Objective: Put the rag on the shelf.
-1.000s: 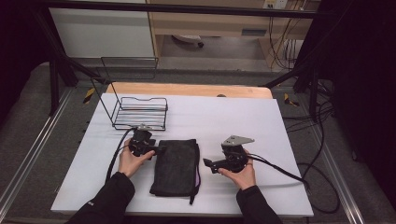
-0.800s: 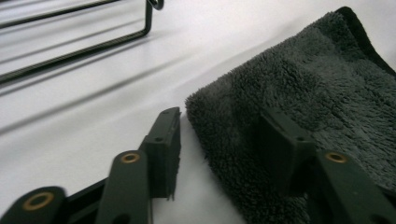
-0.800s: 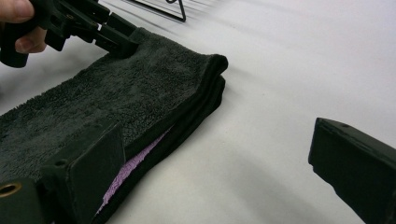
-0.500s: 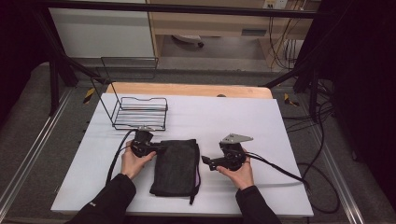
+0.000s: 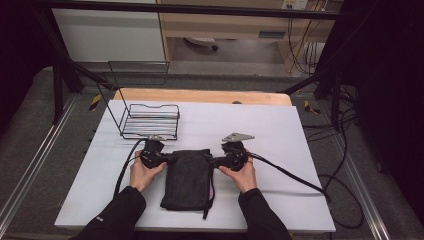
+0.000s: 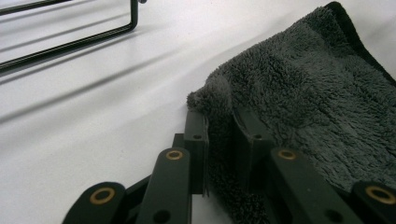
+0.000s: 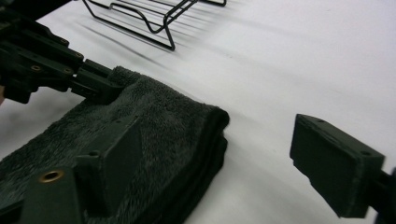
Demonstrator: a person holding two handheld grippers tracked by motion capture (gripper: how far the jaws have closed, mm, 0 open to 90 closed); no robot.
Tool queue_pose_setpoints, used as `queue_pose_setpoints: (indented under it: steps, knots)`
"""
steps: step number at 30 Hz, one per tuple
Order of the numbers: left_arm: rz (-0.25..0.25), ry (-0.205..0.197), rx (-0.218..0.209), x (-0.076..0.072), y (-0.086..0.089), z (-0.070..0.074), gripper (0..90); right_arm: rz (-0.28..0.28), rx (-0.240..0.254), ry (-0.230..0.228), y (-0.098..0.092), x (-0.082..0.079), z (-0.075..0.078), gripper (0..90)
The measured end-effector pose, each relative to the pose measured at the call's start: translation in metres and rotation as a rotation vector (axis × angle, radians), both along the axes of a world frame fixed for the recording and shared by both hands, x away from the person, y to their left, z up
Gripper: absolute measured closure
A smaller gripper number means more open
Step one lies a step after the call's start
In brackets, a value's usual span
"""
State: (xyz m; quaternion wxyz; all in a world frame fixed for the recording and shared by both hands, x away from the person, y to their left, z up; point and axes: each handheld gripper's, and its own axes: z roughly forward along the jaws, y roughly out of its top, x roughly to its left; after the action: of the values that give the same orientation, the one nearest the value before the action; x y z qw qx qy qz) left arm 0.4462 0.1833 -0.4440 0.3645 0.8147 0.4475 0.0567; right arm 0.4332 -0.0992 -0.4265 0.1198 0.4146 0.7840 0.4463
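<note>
A folded dark grey fluffy towel [image 5: 187,177] lies in the middle of the white table. My left gripper [image 5: 167,159] lies flat at the towel's far left corner. In the left gripper view its jaws [image 6: 219,121] have just been closing and now pinch a fold of the towel [image 6: 299,84]. My right gripper [image 5: 212,161] is at the far right corner. Its jaws [image 7: 222,140] have just been closing but still stand wide. One finger [image 7: 116,149] rests over the towel [image 7: 177,116], the other [image 7: 336,163] over bare table.
A black wire rack [image 5: 150,120] stands at the back left of the table [image 5: 280,130], just behind the left gripper. Cables trail from both grippers, the right one off the table's right edge. A wooden strip runs along the far edge.
The right gripper has slid left to the towel's far right corner and narrowed a little. The left gripper stayed put while its jaws closed on the towel's corner.
</note>
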Motion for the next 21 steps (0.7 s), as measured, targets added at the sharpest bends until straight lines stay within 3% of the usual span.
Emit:
queue_pose_setpoints:
  steps: [6,10,14,17,21]
  knots:
    - [-0.008,-0.015,0.01,-0.001,-0.001,0.0,76.0,-0.009,-0.042,0.046,0.015,0.013,-0.02,35.6]
    - [-0.013,-0.025,0.019,-0.002,-0.002,0.0,75.9,-0.01,-0.076,0.064,0.015,0.014,-0.025,39.2]
    - [-0.021,-0.026,0.02,-0.002,-0.001,0.0,75.8,0.004,-0.065,0.088,0.016,0.014,-0.026,49.1]
    - [-0.019,-0.025,0.019,-0.002,-0.001,0.0,75.8,0.012,-0.044,0.136,0.016,0.014,-0.026,59.1]
    - [-0.015,-0.033,0.021,-0.002,-0.002,0.0,75.7,0.017,-0.028,0.159,0.016,0.014,-0.026,65.2]
